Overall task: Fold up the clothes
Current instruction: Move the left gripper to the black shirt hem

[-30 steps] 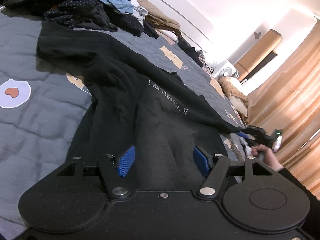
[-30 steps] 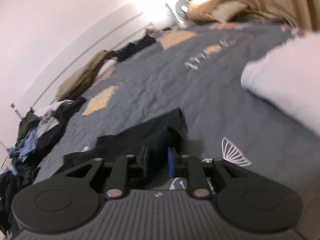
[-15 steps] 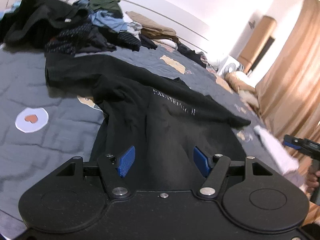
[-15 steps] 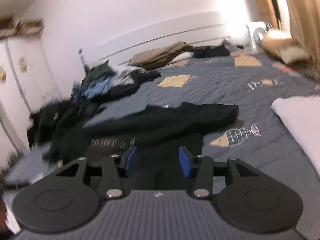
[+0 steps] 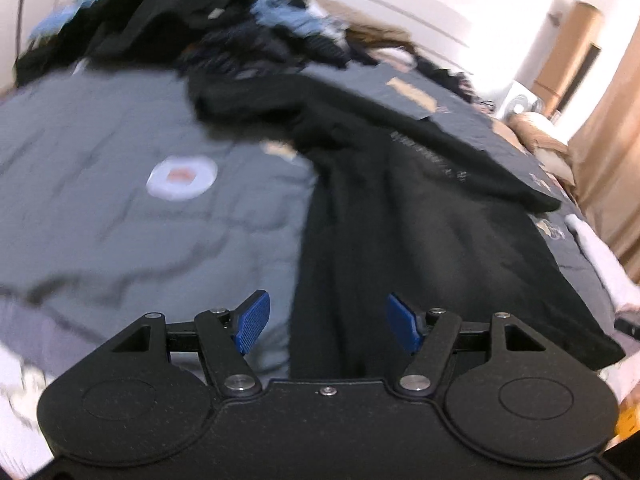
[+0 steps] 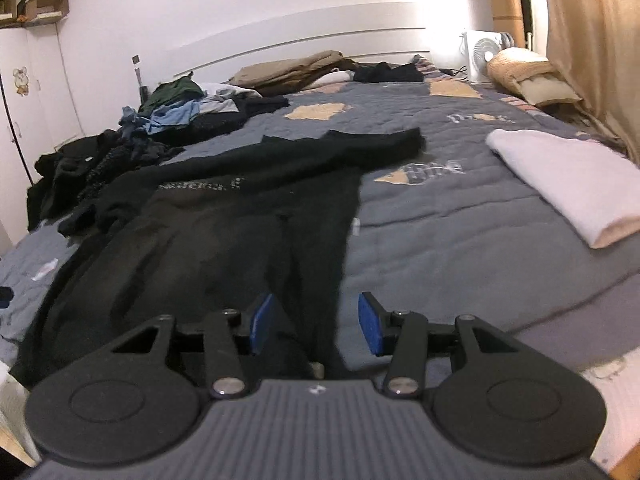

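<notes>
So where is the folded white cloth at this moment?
In the right wrist view the folded white cloth lies at the right on the grey quilt, right of the spread black garment, beside the curtain.

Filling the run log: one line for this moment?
black shirt: spread flat on bed | left tool: open | right tool: open

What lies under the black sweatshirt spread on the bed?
The black sweatshirt lies on the grey quilt, whose printed patches show around its edges. Whatever the quilt carries directly beneath the sweatshirt is covered and cannot be seen.
</notes>
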`<state>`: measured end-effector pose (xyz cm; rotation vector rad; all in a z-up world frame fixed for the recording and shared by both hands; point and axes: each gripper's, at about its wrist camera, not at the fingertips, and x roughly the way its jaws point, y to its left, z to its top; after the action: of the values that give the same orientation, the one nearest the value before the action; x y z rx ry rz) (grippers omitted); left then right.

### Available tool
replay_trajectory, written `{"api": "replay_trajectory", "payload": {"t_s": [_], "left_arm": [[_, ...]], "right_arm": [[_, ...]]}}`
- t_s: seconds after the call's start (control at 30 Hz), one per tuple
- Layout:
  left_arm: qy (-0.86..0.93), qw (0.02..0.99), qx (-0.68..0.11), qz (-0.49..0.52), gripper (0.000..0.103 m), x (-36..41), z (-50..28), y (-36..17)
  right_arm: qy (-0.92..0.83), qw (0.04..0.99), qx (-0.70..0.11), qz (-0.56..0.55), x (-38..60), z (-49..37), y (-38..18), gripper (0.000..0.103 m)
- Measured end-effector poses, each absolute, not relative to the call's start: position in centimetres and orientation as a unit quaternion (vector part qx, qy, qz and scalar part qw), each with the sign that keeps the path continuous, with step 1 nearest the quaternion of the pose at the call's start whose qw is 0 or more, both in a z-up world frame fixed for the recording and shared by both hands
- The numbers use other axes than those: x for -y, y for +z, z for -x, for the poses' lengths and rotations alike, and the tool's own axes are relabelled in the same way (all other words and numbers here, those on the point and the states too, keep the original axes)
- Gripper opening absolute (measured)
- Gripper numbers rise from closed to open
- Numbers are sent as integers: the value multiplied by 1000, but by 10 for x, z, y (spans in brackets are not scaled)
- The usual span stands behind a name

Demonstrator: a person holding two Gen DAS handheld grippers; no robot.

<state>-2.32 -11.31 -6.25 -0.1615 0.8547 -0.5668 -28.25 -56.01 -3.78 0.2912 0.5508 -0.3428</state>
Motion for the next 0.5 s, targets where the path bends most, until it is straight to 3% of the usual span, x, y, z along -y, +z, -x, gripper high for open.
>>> {"api": "replay_trajectory", "payload": {"t_s": [0.27, 0.5], "left_arm": [[-297, 838, -455, 49, 62, 99, 33, -86], [-299, 821, -487, 3, 43, 117, 36, -108]], "right_arm": [[-157, 930, -304, -135, 560, 280, -53, 46], [-167, 919, -332, -133, 559, 273, -66, 46]]}}
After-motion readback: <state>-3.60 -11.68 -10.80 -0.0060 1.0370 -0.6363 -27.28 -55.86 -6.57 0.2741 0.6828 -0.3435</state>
